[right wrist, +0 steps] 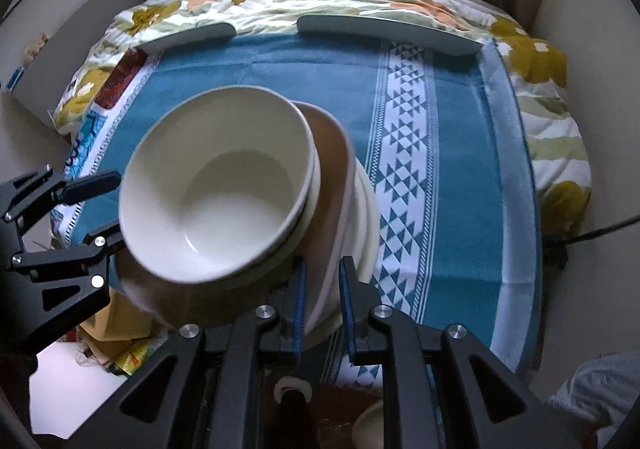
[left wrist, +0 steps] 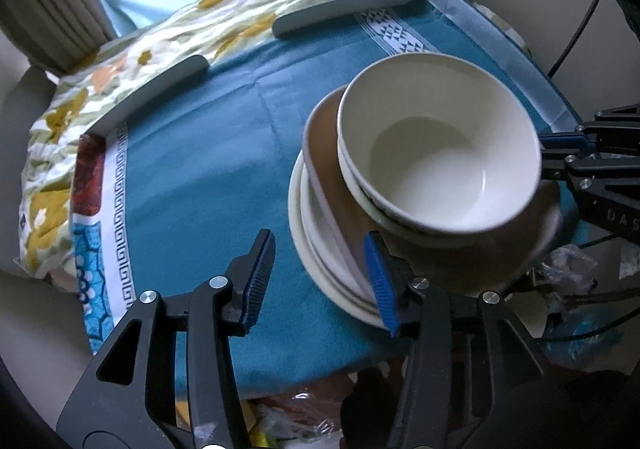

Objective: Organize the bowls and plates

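The right gripper [right wrist: 323, 301] pinches the rim of the tan ceramic plate [right wrist: 334, 153], which carries nested white ceramic bowls [right wrist: 216, 185] above white plates [right wrist: 366, 221] on the blue cloth-covered table [right wrist: 460, 177]. The left gripper [left wrist: 320, 281] stands spread, its right finger just beside the stack, gripping nothing.

bare cloth [left wrist: 192, 177] left, stacked dishes [left wrist: 436, 153] right

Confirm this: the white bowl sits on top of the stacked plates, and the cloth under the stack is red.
Wrong on the colour. The white bowl does top the stacked plates, but the cloth beneath is teal blue, as the right wrist view shows.
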{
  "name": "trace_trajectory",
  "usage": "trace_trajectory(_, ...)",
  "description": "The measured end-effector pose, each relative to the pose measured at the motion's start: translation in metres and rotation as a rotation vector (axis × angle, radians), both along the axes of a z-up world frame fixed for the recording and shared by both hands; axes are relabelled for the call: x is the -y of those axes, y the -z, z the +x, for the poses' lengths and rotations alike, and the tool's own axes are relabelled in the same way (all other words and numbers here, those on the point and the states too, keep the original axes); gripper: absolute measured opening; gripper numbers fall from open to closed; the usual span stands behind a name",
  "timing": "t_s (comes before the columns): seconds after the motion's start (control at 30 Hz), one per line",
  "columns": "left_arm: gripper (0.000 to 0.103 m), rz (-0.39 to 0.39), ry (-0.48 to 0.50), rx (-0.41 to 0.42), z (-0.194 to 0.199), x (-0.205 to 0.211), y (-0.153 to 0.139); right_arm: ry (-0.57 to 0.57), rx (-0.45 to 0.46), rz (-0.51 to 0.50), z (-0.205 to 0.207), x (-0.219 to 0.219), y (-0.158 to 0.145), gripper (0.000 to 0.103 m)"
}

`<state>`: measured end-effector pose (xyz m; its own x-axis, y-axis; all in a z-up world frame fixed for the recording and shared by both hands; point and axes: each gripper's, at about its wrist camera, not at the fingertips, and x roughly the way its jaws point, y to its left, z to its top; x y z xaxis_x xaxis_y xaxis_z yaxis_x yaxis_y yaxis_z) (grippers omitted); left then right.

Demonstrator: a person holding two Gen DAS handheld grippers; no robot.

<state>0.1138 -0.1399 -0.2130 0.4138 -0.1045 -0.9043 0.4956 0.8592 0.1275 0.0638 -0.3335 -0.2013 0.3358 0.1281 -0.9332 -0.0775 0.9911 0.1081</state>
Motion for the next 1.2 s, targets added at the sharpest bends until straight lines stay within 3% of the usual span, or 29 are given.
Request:
trace_trajectory(0.4,0.045,-0.094,-0.142,0.079,-0.07,-0.052,-0.04,-0.004,0.165,0.057,-0.057,-0.006,-0.044,0.014)
trace_trajectory(0.43,0.046,-0.113,-0.155,0.096,-0.079,-0.056,-0.047,-0.007,0.179,0.06,-0.061,-0.008,-0.047,0.014)
trace_trajectory(0.53,0.065,-0.191,-0.178,0.139,-0.104,-0.066,-0.068,-0.002,0.233,0.072,-0.077,-0.014,-0.063,0.015)
trace_trajectory(0.6,0.073,-0.238,-0.177,0.166,-0.117,-0.072,-0.08,0.01,0.267,0.08,-0.087,-0.018,-0.075,0.021)
trace_trajectory(0.67,0.073,-0.255,-0.176,0.206,-0.13,-0.075,-0.097,0.023,0.299,0.088,-0.098,-0.02,-0.089,0.039)
trace_trajectory(0.73,0.074,-0.26,-0.16,0.254,-0.139,-0.074,-0.117,0.037,0.339,0.097,-0.11,-0.024,-0.106,0.049)
trace_trajectory(0.83,0.079,-0.284,-0.147,0.319,-0.146,-0.074,-0.142,0.05,0.394,0.069,-0.12,-0.029,-0.13,0.059)
trace_trajectory(0.9,0.101,-0.309,-0.146,0.382,-0.15,-0.074,-0.162,0.061,0.45,0.054,-0.128,-0.033,-0.149,0.08)
trace_trajectory(0.93,0.103,-0.311,-0.149,0.422,-0.153,-0.075,-0.17,0.069,0.479,0.049,-0.131,-0.033,-0.156,0.096)
trace_trajectory(0.97,0.103,-0.309,-0.151,0.456,-0.155,-0.075,-0.177,0.075,0.508,0.042,-0.135,-0.033,-0.164,0.102)
trace_trajectory(1.2,0.103,-0.316,-0.18,0.574,-0.156,-0.079,-0.208,0.174,0.671,-0.067,-0.153,-0.031,-0.202,0.102)
